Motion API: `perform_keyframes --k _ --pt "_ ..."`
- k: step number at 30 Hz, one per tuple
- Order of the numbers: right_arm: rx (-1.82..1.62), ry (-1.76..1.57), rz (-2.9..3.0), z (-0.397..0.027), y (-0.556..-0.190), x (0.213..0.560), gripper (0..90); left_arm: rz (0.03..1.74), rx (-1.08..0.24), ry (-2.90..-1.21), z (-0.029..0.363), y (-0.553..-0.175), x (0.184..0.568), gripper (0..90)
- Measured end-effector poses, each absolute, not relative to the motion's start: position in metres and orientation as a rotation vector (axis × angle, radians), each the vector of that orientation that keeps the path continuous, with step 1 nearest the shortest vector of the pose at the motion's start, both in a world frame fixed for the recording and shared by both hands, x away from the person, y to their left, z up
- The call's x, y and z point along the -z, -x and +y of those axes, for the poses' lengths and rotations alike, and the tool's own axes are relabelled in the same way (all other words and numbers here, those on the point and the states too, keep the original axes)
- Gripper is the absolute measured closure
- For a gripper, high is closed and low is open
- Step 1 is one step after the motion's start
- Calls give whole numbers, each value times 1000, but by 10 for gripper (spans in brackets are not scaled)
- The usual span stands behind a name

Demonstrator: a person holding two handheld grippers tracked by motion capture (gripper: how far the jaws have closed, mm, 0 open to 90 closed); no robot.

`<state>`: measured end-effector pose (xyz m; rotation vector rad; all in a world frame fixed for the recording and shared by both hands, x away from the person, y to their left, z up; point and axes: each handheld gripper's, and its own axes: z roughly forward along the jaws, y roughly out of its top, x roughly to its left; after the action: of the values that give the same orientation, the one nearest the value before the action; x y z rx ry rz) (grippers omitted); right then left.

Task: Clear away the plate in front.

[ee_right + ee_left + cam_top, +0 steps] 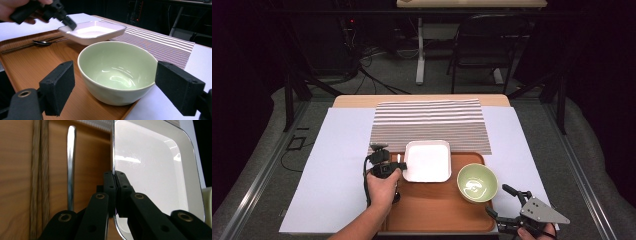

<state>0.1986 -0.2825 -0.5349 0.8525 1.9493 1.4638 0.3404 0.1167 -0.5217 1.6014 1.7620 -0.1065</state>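
A white square plate hangs a little above the far part of the wooden tray, partly over the striped mat. My left gripper is shut on the plate's left rim. A pale green bowl stands empty at the tray's right edge. My right gripper is open just in front of the bowl, one pad on each side and apart from it.
A metal spoon and wooden chopsticks lie on the tray's left side, under my left hand. White paper covers the table around the mat. A chair and table legs stand beyond the far edge.
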Motion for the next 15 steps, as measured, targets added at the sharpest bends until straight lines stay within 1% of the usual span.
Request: perform_keyframes --k 5,12,15 --pt "-1463 -851 1952 -282 -199 535 156 1784 115 -1617 117 -322 534 890" --pt "-1462 -852 1950 -282 -199 535 156 1789 119 -1636 111 -312 543 890" --pt "-1463 -854 1947 -282 -199 535 156 1788 96 -1641 109 -311 544 890"
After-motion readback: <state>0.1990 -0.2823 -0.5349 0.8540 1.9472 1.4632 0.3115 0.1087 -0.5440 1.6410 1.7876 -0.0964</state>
